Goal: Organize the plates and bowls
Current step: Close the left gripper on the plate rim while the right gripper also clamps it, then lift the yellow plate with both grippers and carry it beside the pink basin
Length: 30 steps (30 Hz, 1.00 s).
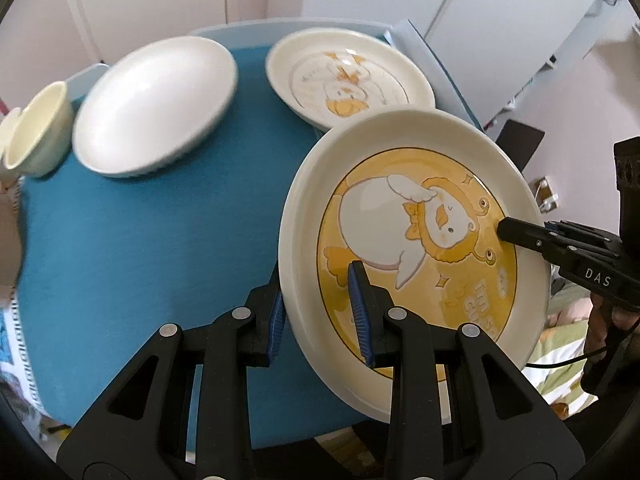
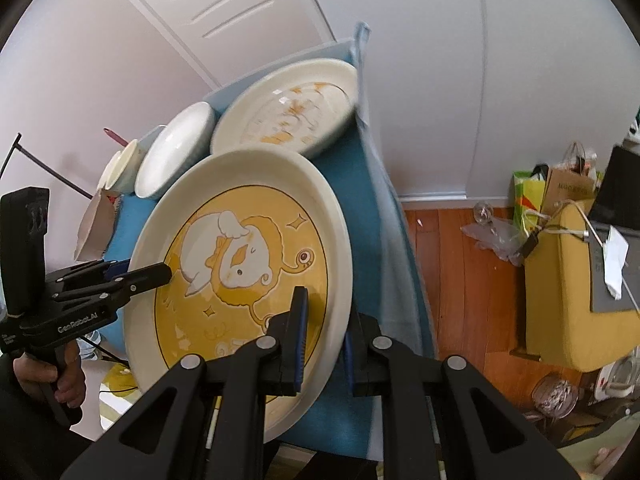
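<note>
Yellow duck plate (image 1: 416,256): both grippers, left gripper (image 1: 320,312) and right gripper (image 2: 324,344), jaws clamping opposite rims, are holding it tilted above the blue surface (image 1: 160,240); second plate (image 1: 348,80), white bowl (image 1: 156,104) and cup (image 1: 38,128) are lying unstacked

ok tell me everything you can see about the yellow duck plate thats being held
The yellow duck plate is round and glossy, looks ceramic, with a broad cream rim and a yellow centre printed with a white cartoon duck, sparkles and some lettering. It looks empty, and is lifted and tilted above the blue tablecloth, near its edge. Both grippers pinch its rim at opposite sides: the left gripper and the right gripper, each with one finger on the face and one behind. Beyond it a paler duck plate lies on the cloth.
</note>
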Available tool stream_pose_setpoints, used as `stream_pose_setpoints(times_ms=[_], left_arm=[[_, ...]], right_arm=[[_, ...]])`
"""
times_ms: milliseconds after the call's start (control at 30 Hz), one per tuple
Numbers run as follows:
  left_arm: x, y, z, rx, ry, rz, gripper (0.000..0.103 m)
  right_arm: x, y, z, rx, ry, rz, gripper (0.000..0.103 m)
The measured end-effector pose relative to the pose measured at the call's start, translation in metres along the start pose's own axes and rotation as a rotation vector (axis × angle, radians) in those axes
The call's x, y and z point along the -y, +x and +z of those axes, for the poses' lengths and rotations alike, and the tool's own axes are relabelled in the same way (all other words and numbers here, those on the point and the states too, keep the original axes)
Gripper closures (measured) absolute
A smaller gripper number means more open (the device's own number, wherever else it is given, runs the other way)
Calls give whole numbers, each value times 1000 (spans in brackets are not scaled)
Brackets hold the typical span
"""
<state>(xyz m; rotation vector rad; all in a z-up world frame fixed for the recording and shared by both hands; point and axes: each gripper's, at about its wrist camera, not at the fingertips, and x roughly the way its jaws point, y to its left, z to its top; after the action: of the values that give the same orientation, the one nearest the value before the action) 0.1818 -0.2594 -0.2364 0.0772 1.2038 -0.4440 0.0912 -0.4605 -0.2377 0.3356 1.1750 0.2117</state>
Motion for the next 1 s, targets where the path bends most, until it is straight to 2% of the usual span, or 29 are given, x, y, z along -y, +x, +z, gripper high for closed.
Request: stream_pose_setpoints(times_ms=[267, 600, 767, 1000], left_arm=[[-60, -44, -2, 66, -67, 43, 77], [-170, -83, -50, 52, -161, 102, 77], [-226, -80, -69, 20, -170, 123, 77], [-278, -68, -93, -10, -171, 120, 77]], right_arm=[[-70, 6, 18, 23, -83, 23, 89], [-171, 60, 18, -37, -162, 81, 89], [-221, 97, 12, -86, -195, 77, 89], [-252, 140, 0, -123, -184, 69, 89]])
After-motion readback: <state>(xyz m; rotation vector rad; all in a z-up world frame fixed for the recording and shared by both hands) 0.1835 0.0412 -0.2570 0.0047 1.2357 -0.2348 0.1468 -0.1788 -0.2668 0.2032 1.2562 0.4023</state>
